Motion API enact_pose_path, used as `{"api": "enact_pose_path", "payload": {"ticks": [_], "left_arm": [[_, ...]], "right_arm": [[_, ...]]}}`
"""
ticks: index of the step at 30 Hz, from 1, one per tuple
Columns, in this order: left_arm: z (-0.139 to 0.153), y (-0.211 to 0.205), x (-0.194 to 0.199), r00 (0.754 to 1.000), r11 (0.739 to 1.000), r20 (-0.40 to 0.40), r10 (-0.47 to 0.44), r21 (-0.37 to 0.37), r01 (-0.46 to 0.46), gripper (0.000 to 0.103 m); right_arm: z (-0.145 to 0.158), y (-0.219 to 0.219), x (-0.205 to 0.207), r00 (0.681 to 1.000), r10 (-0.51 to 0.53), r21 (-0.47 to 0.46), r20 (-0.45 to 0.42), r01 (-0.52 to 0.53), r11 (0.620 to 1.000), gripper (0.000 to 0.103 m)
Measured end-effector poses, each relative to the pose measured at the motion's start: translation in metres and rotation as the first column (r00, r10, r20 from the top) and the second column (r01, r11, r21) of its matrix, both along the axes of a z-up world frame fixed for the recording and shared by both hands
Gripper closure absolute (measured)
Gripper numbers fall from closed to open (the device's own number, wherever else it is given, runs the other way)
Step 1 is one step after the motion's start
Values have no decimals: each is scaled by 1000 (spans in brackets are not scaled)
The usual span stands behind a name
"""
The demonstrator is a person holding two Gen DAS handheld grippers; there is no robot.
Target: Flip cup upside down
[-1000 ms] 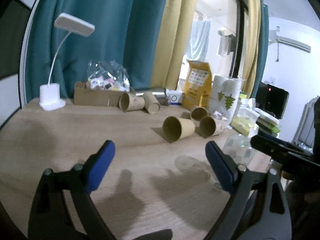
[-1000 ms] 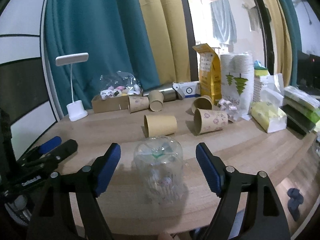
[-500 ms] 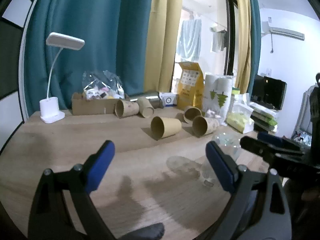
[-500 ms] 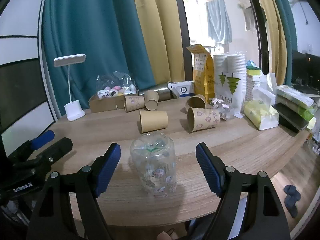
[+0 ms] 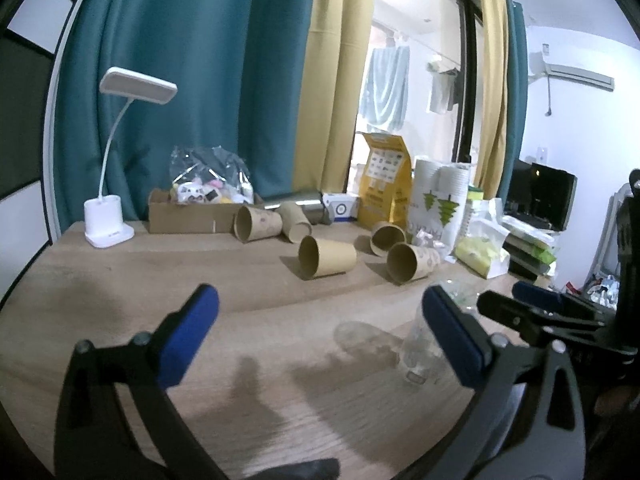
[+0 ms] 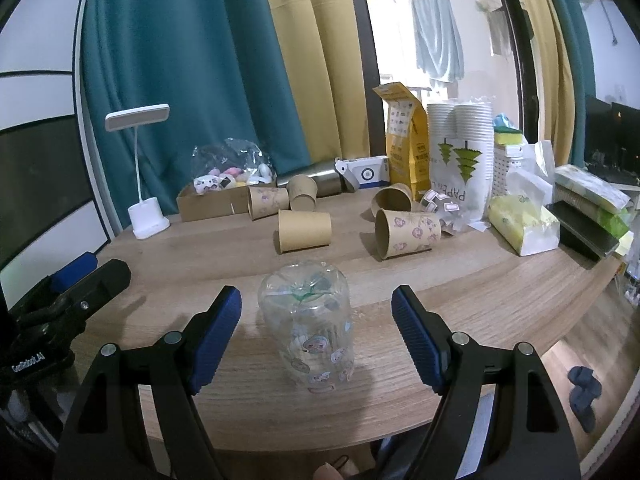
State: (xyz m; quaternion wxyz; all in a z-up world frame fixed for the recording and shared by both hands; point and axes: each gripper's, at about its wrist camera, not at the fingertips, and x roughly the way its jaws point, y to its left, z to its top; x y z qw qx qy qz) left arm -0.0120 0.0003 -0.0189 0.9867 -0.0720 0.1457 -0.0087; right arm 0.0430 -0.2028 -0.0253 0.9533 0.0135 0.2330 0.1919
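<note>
A clear plastic cup (image 6: 307, 326) with small cartoon prints stands upside down on the wooden table (image 6: 460, 280), its rim on the wood. My right gripper (image 6: 316, 340) is open, its blue pads on either side of the cup and apart from it. In the left wrist view the cup (image 5: 418, 350) shows partly behind my right pad. My left gripper (image 5: 320, 338) is open and empty, left of the cup; it shows at the left edge of the right wrist view (image 6: 74, 280).
Several brown paper cups (image 6: 305, 231) lie on their sides mid-table. At the back stand a white desk lamp (image 6: 147, 216), a cardboard box (image 6: 214, 202), a yellow bag (image 6: 406, 140) and stacked white cups (image 6: 460, 136). Tissue packs (image 6: 524, 226) lie right. The table's front edge is close.
Both grippers have drawn back a little from the cup and risen slightly. The cup stays upside down on the table. Both stay open.
</note>
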Motion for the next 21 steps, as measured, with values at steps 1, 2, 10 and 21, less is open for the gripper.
{"api": "enact_pose_path", "payload": {"ticks": [1, 2, 10, 21], "left_arm": [[0, 0, 0, 1000, 1000, 1, 1, 3, -1, 0], [0, 0, 0, 1000, 1000, 0, 1, 2, -1, 0], [0, -2, 1, 1000, 1000, -6, -2, 3, 2, 0], [-1, -4, 2, 1000, 1000, -14, -5, 4, 5, 0]], "right_arm": [[0, 0, 0, 1000, 0, 0, 0, 0, 1000, 23], [0, 0, 0, 1000, -1, 0, 0, 1, 1000, 23], [0, -1, 0, 1000, 1, 2, 1, -1, 1000, 23], [0, -1, 0, 1000, 2, 2, -1, -2, 1000, 23]]}}
